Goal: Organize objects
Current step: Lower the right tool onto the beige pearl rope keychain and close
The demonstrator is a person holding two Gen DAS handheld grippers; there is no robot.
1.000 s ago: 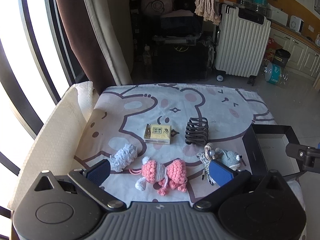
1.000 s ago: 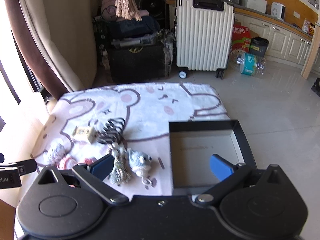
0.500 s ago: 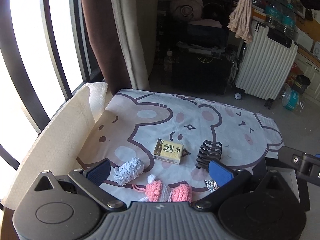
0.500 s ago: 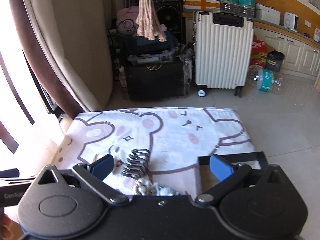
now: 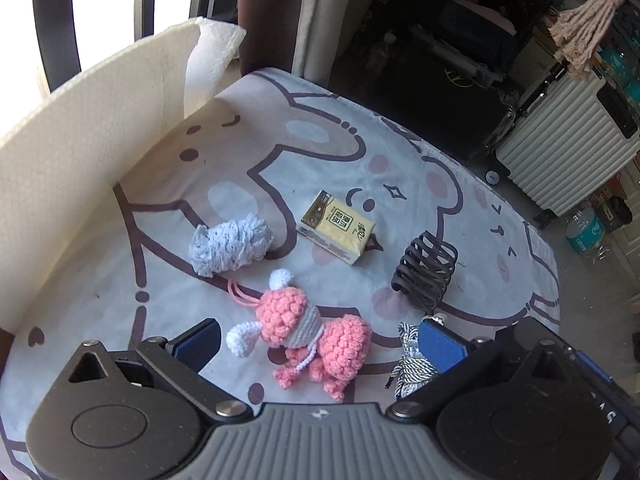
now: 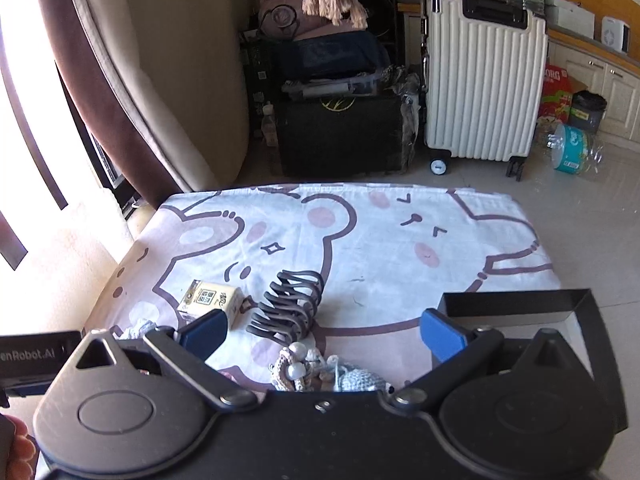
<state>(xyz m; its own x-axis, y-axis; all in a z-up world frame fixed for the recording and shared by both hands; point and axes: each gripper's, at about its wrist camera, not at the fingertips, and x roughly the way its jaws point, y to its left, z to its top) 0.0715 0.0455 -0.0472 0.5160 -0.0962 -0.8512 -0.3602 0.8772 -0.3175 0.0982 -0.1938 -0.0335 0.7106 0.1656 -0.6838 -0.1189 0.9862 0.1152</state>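
Left gripper [image 5: 320,340] spread wide, empty, hanging over the pink crochet toy [image 5: 310,338] at lower centre of the left view. Right gripper [image 6: 322,332] likewise agape and empty; black tray [image 6: 516,304] at right edge.

Risks: toy's pink loop cord trails toward the pale blue crochet bundle [image 5: 228,248] and could snag. Striped cord tassel [image 5: 412,364] touches the right-hand pad; closing may catch it.

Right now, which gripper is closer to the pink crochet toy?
Left. The left gripper is open with the pink crochet toy between its fingers. The right gripper is over by the black hair clip.
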